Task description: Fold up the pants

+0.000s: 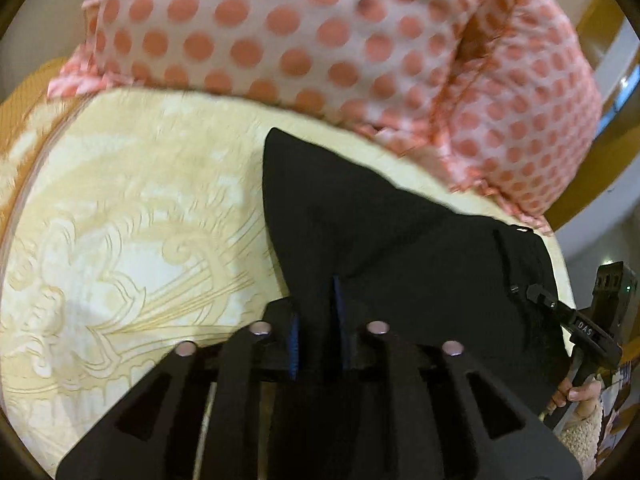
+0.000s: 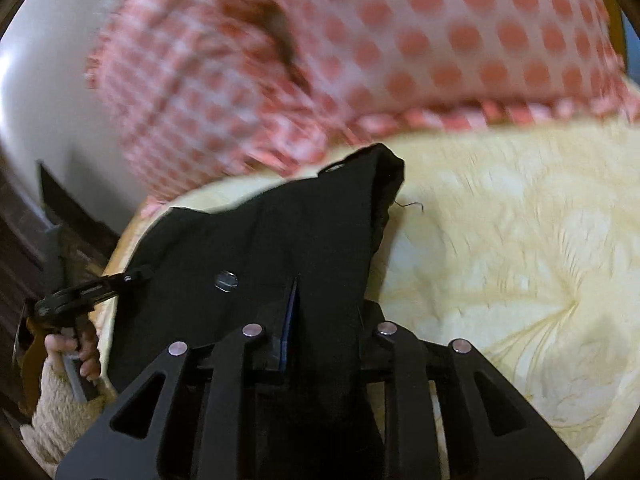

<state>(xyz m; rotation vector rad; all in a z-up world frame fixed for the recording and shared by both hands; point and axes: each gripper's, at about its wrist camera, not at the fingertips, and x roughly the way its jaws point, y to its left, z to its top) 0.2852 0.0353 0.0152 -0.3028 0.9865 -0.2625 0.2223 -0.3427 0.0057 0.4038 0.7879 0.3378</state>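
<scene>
L gripper (image 1: 316,320) & R gripper (image 2: 324,312): fingers clamped, apparently on cloth.

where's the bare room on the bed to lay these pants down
Open cream bedspread lies left of the black pants in the left view, below the polka-dot pillows. It also lies right of the pants in the right view. The far side is crowded by pillows.

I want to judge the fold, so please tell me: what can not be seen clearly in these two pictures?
- Left wrist view: the near part of the black pants is hidden behind the left tongs.
- Right wrist view: the right tongs cover the near cloth, so the grip itself is hidden.
- Both views: the dotted pink pillows are blurred.
- The full length of the pants shows in neither view.
- The cream bedcover is cut off by the fisheye rim.
</scene>
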